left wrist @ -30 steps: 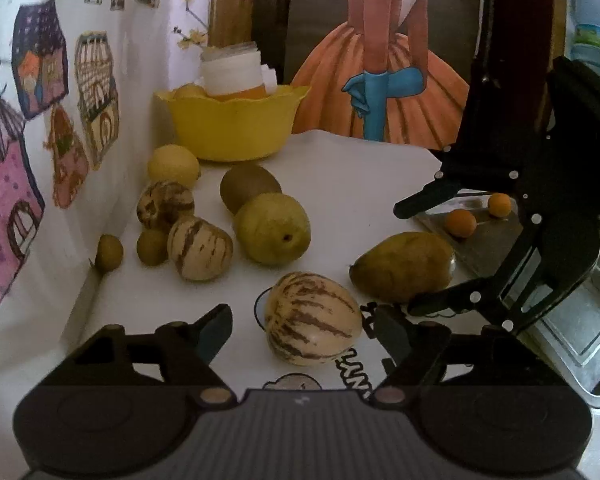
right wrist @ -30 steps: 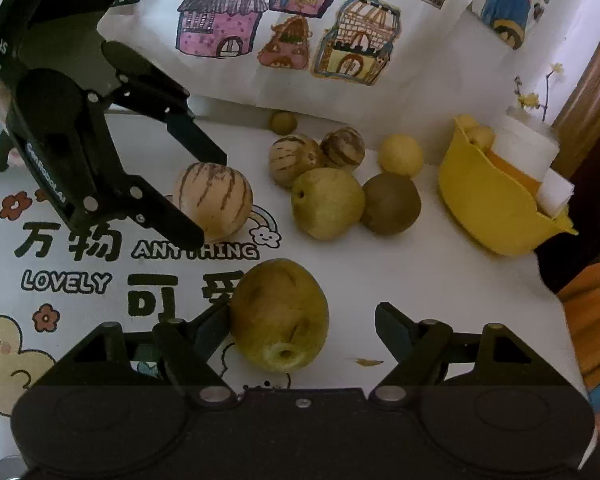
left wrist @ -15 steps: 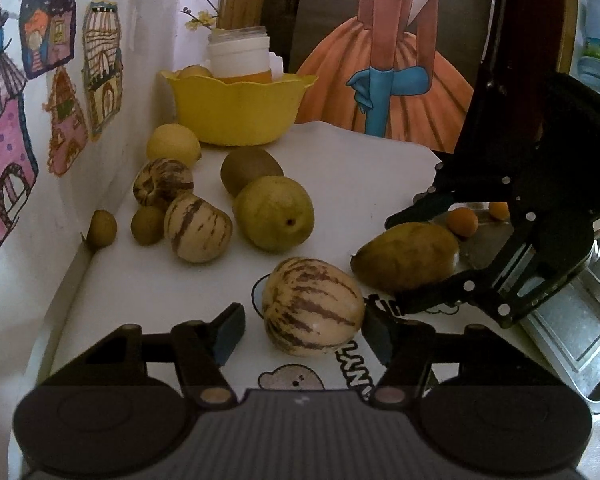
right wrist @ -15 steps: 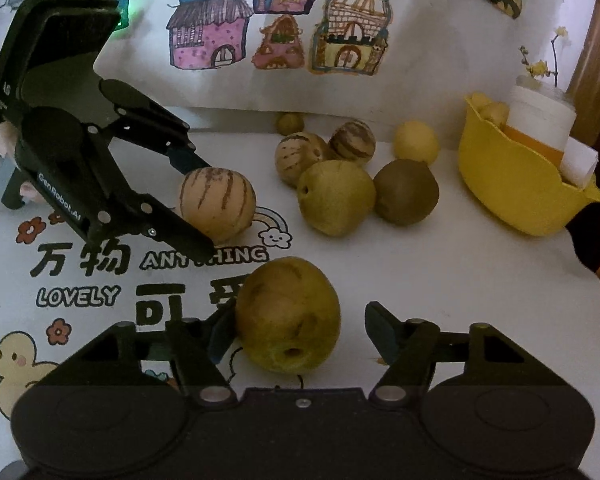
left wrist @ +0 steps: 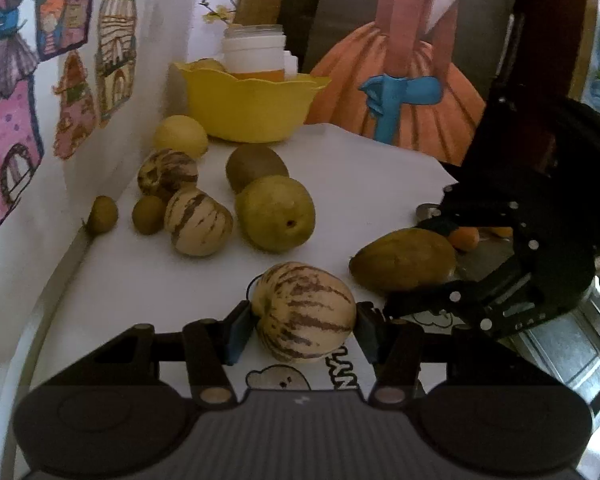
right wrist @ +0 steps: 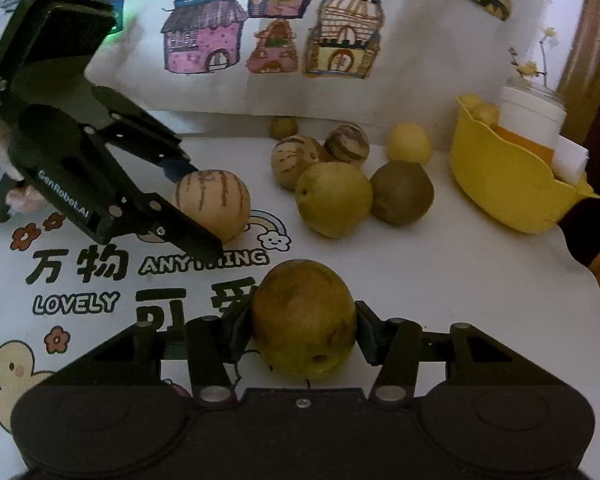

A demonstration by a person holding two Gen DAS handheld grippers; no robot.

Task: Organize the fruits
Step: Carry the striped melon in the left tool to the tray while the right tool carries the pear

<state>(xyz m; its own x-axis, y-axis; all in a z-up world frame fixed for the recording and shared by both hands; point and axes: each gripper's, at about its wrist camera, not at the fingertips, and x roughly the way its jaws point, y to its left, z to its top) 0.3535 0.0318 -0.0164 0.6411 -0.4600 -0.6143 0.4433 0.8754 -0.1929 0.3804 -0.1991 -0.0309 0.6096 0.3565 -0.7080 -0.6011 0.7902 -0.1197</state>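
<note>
Fruit mostly lies loose on the desk (right wrist: 460, 280). Left tongs (left wrist: 300, 326) are closing around a striped melon (left wrist: 306, 312); right tongs (right wrist: 300, 334) closing around a pear (right wrist: 304, 316). Neither is lifted yet.

Brown-striped cream melon (left wrist: 304, 312), yellow bowl (left wrist: 252, 108)

left gripper (left wrist: 304, 322) closing on striped melon (left wrist: 306, 312), right gripper (right wrist: 300, 330) on pear (right wrist: 302, 318)

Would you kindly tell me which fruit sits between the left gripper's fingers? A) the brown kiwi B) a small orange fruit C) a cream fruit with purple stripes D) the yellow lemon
C: in the left wrist view the left gripper is closing, with the striped fruit between its fingers; the kiwi and lemon lie farther back.
</note>
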